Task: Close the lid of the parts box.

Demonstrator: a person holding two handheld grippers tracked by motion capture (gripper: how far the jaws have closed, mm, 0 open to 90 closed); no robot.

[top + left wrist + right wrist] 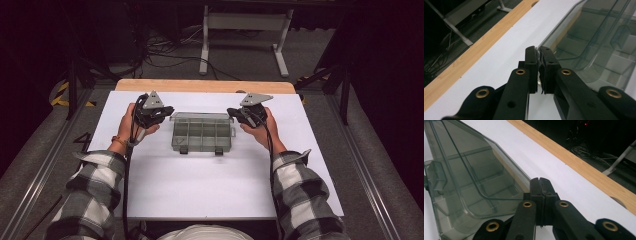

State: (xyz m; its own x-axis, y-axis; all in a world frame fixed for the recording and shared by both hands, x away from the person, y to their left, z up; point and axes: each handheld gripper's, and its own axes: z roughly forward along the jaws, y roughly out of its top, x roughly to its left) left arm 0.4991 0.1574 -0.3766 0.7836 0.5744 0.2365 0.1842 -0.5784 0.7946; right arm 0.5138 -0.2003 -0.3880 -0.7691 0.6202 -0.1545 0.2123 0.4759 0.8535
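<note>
Both grippers, L (167, 111) & R (233, 112), clenched on far corners of clear grey plastic compartment box's lid (201, 118), prob to swing it

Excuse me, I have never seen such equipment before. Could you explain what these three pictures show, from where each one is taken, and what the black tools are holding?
A person in checked sleeves holds a hand-operated claw in each hand. The high view looks down from above: the left claw and the right claw flank a clear plastic organizer box with empty compartments, on a white table. The other two pictures come from small cameras riding on each claw, looking along its black jaws. In the left gripper view, the jaws look pinched on the edge of the box's lid. In the right gripper view, the jaws are shut together at the lid's corner; whether they grip its edge I cannot tell.
</note>
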